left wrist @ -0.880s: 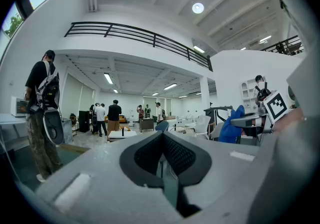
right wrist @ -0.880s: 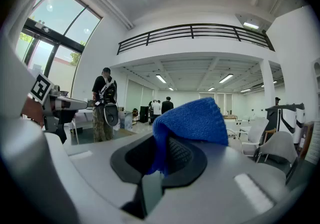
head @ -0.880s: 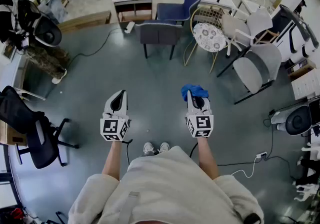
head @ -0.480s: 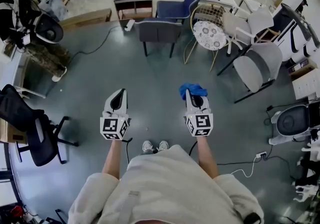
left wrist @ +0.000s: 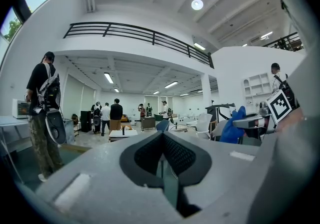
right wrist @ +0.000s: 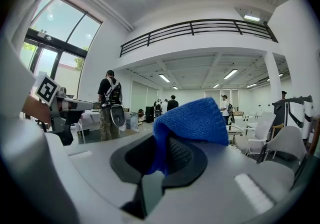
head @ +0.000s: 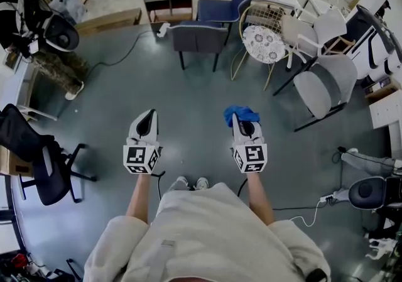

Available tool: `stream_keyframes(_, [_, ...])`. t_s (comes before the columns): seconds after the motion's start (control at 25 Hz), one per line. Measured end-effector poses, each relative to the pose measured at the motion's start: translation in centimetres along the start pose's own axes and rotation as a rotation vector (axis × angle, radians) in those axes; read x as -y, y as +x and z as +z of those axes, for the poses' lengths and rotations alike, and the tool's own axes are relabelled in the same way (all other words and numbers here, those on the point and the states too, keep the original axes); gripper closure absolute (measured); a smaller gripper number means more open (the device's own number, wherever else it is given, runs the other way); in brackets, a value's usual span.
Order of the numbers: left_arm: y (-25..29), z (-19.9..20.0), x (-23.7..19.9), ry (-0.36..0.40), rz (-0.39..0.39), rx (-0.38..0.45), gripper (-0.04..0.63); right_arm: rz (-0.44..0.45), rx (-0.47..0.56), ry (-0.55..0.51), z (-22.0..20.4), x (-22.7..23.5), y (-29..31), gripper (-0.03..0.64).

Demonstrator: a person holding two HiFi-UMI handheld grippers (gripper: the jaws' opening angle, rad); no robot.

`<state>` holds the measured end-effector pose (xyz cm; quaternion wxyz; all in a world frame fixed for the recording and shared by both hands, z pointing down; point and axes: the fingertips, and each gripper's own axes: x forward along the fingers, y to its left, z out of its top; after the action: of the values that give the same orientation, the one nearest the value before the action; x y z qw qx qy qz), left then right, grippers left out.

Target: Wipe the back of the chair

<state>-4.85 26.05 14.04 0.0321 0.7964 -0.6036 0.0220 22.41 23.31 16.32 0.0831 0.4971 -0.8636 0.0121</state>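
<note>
In the head view my right gripper (head: 242, 124) is shut on a blue cloth (head: 241, 113) that bunches over its tip. The right gripper view shows the cloth (right wrist: 192, 120) draped from between the jaws of that gripper (right wrist: 162, 165). My left gripper (head: 146, 122) is held level beside it, shut with nothing in it; its jaws (left wrist: 162, 160) meet in the left gripper view. A dark grey chair (head: 200, 37) stands well ahead on the floor, its back towards me, far from both grippers. A blue chair (head: 227, 3) stands behind it.
A wire chair with a patterned cushion (head: 264, 43) and grey and white chairs (head: 325, 83) stand ahead to the right. A black office chair (head: 39, 164) is at my left. A person with a backpack (head: 47, 36) stands far left. Cables (head: 301, 208) lie on the floor.
Both grippers keep their hold and pose, the left one drifting slightly left. The scene has slid a little in the head view, and a seated figure at the right edge has shifted downward.
</note>
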Motion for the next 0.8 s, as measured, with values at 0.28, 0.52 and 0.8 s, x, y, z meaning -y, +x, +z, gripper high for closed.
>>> stream_keyframes(0.28, [0.8, -1.2, -0.3, -0.006, 0.017, -0.022, 0.597, 0.024, -0.008, 0.015, -0.8, 0.6, 1.4, 0.580])
stream_keyframes(0.52, [3.0, -1.6, -0.8, -0.004, 0.006, -0.024, 0.597, 0.033, -0.011, 0.014, -1.1, 1.3, 3.4, 0.580])
stream_keyframes(0.8, [7.5, -3.6, -3.9, -0.037, 0.007, -0.038, 0.597, 0.032, -0.031, 0.015, -2.2, 2.2, 8.2, 0.580])
